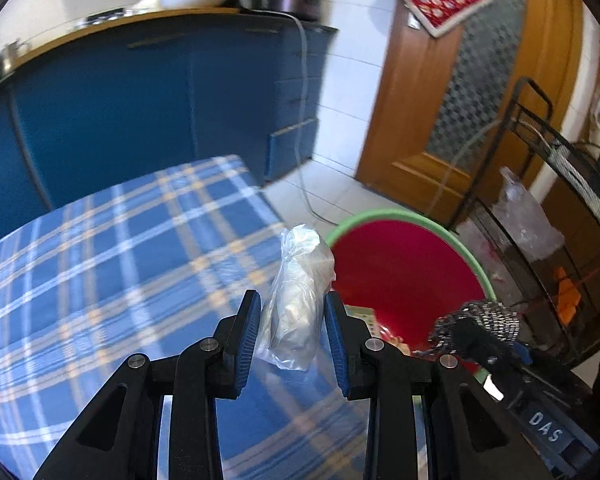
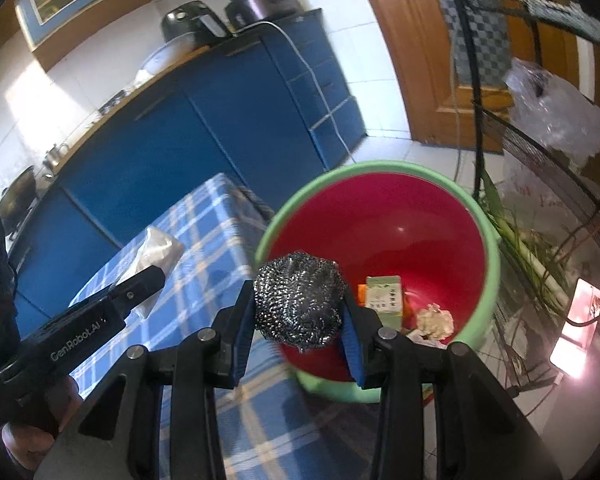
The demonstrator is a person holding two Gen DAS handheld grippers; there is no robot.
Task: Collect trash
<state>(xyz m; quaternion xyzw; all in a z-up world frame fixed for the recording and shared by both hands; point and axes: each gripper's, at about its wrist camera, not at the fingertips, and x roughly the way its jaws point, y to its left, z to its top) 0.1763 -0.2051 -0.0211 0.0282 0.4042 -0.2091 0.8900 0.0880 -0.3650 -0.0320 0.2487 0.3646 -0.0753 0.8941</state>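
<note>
My left gripper point(image 1: 291, 306) is shut on a crumpled clear plastic bag point(image 1: 296, 300), held above the edge of the blue checked tablecloth point(image 1: 120, 272). The right gripper point(image 2: 300, 304) is shut on a steel wool scourer point(image 2: 298, 300), which hangs over the near rim of the red bucket with a green rim point(image 2: 384, 216). In the left wrist view the bucket point(image 1: 400, 264) lies just right of the bag, and the scourer point(image 1: 484, 318) shows at lower right. Inside the bucket lie a green carton point(image 2: 384, 296) and crumpled paper point(image 2: 434, 320).
Blue kitchen cabinets point(image 1: 140, 112) stand behind the table, with pots and a bowl on their counter. A black wire rack point(image 2: 540, 208) holding plastic bags and greens stands right of the bucket. A wooden door point(image 1: 420, 120) is at the back right. A white cable point(image 1: 304, 120) hangs down the cabinet.
</note>
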